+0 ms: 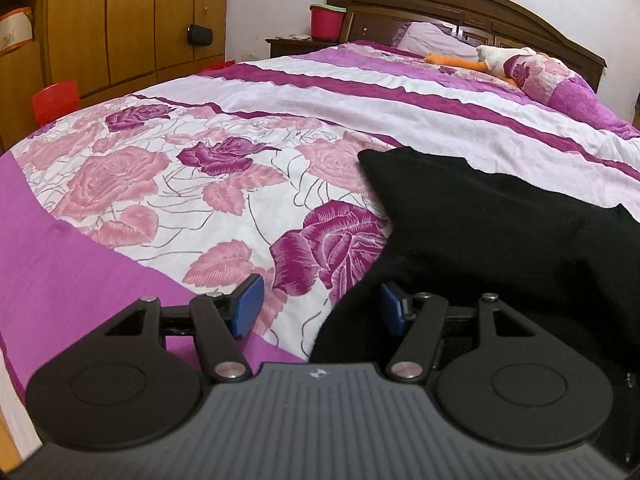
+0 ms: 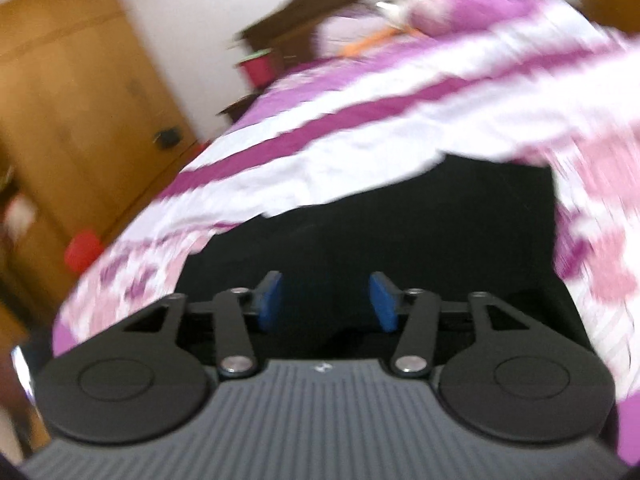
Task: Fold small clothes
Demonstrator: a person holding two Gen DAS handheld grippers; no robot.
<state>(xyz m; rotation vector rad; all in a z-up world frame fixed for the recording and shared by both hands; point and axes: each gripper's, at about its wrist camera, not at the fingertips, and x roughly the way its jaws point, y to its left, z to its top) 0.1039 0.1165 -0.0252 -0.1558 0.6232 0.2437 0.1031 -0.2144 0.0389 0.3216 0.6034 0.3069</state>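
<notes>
- Black garment (image 1: 480,232) is laid on the bed (image 1: 200,184), over the rose-print end of the cover, towards the foot and well away from the headboard (image 1: 460,4)
- Left tool (image 1: 320,312): jaws spread, nothing pinched; the garment's near left edge lies just beside its right pad, contact cannot be told
- Right tool (image 2: 326,304): jaws spread over the garment's middle, no cloth seen gripped between the pads; the view is heavily blurred, so fine contact cannot be judged
- Step judged: between folds, cloth let go by both tools, a fresh grasp not yet made
- Fold count cannot be told; the dark fabric hides its layers, and only a roughly flat outline with one corner pointing towards the headboard is visible
- Next move calls for: an edge or corner on each side to be picked out, both tools lowered to it and closed on the cloth, then carried over evenly
- Risk judged: black cloth gives poor edge contrast, and the bed cover could be pinched along with it
</notes>
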